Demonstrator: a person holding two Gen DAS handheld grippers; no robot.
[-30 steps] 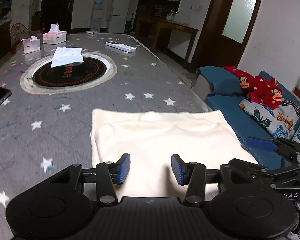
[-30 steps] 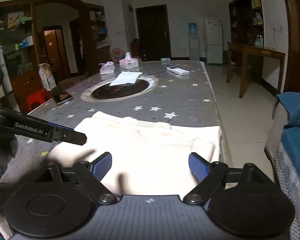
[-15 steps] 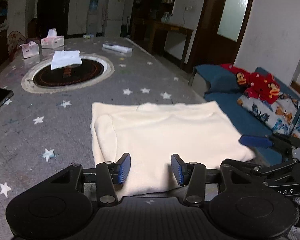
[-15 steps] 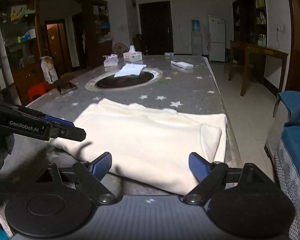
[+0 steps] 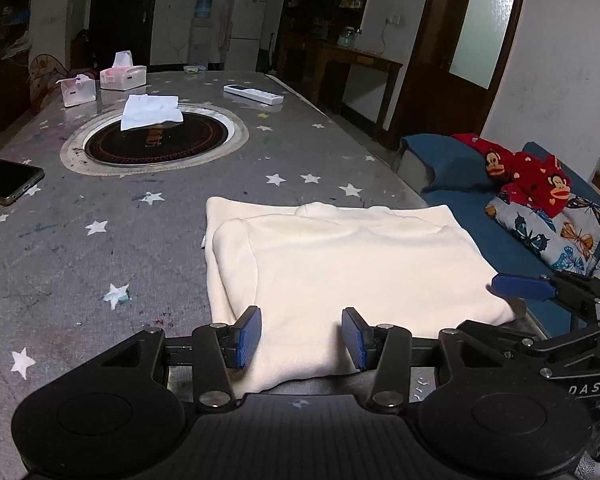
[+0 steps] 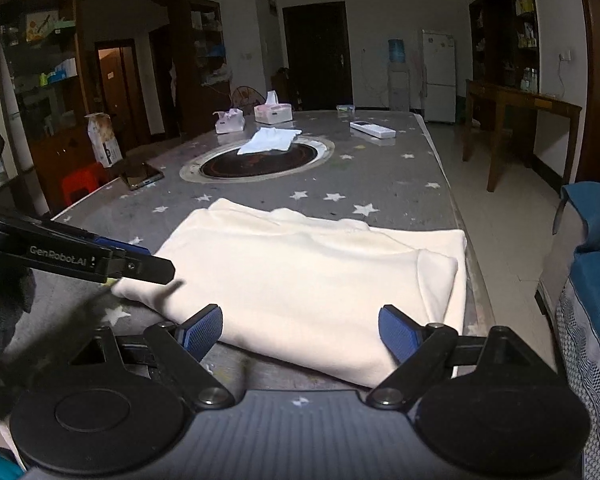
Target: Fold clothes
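A cream sweater [image 5: 340, 264] lies folded flat on the near end of the grey star-patterned table [image 5: 100, 216], with its sleeves tucked in; it also shows in the right wrist view [image 6: 300, 272]. My left gripper [image 5: 300, 338] is open and empty, hovering at the sweater's near edge. My right gripper [image 6: 300, 332] is open wide and empty, just short of the sweater's near edge. Each gripper's blue-padded finger shows at the side of the other's view.
A round black hotplate [image 5: 156, 144] with a white cloth [image 5: 150, 112] sits mid-table. A phone [image 5: 8, 182] lies at the left edge. Two tissue boxes [image 5: 122, 76] and a remote [image 5: 254, 94] stand far back. A blue sofa [image 5: 480, 216] with cushions is to the right.
Both grippers have drawn back towards me from over the sweater, so more of its near edge shows. The sweater lies still.
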